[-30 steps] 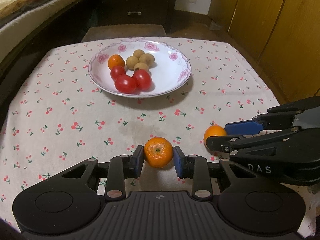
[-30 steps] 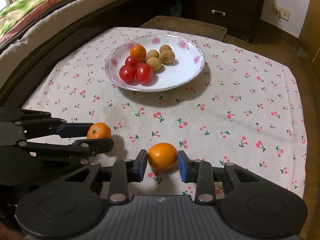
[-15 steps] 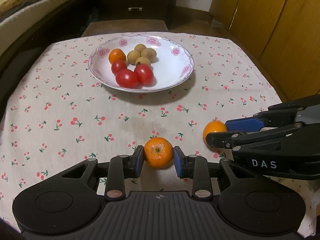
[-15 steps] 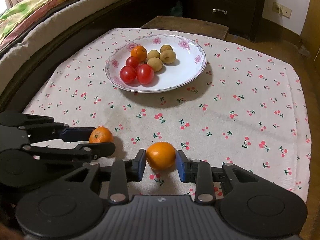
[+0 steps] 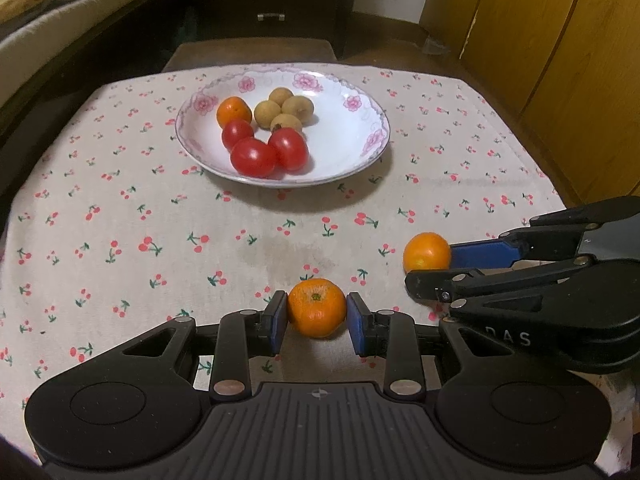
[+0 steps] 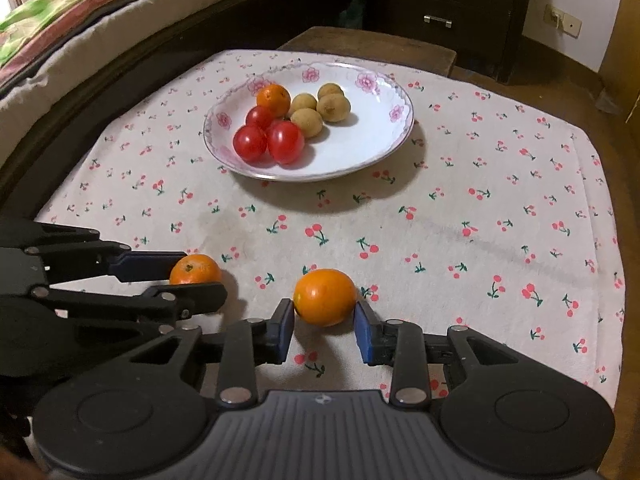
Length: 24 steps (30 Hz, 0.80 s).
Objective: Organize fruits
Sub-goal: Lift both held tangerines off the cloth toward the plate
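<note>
- The left gripper (image 5: pixel 317 316) is closed on an orange (image 5: pixel 317 308). Its blue pads press on both sides of the fruit.
- The right gripper (image 6: pixel 325 322) has a second orange (image 6: pixel 325 297) between its jaws. The pads look like they touch it or nearly touch it, so it seems to be gripped too, but only lightly.
- Both oranges sit low, near the front of the cloth (image 5: pixel 120 216). I cannot tell if they rest on it or are just off it.
- The two grippers are side by side, close to each other.
- The plate (image 5: pixel 360 152) is farther back, in the middle of the cloth. It has one orange, three red tomatoes (image 5: pixel 264 150) and some small brown fruits (image 5: pixel 286 112) in it.
- The right half of the plate is bare.
- I think the step now is picking up the last two loose oranges.
- Next, I think each hand has to lift its orange and carry it over to the plate.
- The best spot may be by the orange already there, so like fruits stay together.
- The right gripper may need a firmer squeeze first, or its orange could roll away.
- The hands should set the fruit down gently so nothing bumps out of the plate.
</note>
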Available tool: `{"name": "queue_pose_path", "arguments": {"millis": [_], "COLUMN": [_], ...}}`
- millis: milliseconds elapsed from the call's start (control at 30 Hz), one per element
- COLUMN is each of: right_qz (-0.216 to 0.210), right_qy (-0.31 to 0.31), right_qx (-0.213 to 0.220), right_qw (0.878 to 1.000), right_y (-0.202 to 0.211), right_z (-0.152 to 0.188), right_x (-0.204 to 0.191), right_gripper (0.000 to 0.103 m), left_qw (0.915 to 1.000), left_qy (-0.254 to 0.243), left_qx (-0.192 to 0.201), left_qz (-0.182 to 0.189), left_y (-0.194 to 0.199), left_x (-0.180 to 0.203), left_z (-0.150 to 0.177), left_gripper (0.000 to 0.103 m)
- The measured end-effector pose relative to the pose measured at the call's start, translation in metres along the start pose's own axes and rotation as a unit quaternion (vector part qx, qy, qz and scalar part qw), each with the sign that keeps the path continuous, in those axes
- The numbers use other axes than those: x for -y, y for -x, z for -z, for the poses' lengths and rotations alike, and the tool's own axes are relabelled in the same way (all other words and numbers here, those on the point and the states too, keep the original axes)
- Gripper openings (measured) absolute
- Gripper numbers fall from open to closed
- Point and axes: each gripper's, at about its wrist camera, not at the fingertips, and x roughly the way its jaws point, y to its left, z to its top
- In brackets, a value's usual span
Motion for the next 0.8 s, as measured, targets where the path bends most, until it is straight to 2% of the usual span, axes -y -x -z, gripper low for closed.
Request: {"name": "queue_pose_path", "arguments": {"millis": [367,533,633,800], "right_qz": [-0.01,-0.02,-0.015,-0.012], "right_qy": [-0.005,-0.011,-0.01,-0.011], "right_qx": [0.015,0.012,0.009,0.0], "right_qw": [1.0,1.0,1.0,1.0], "right_y": [0.012,0.01,0.005,-0.005], "right_z": [-0.009,-0.009,-0.008,-0.008], "right_x": [0.0,0.004,0.004,0.006], "right_gripper": [0.027,0.029,0.033,0.034], "left_qw": [0.9998,0.9999,0.9999,0.9999], "left_qy": [0.007,0.008,0.009,0.012], "left_qx": [0.017,0.007,0.005,0.001], "left_qz": [0.003,0.002,0.003,0.005], "left_y": [0.008,0.003,0.002,0.001], "left_x": [-0.001,-0.002,-0.003,-0.004], "left_z": [-0.011,-0.007,-0.006,-0.006], "left_gripper": [0.039,0.04,0.04,0.04]}}
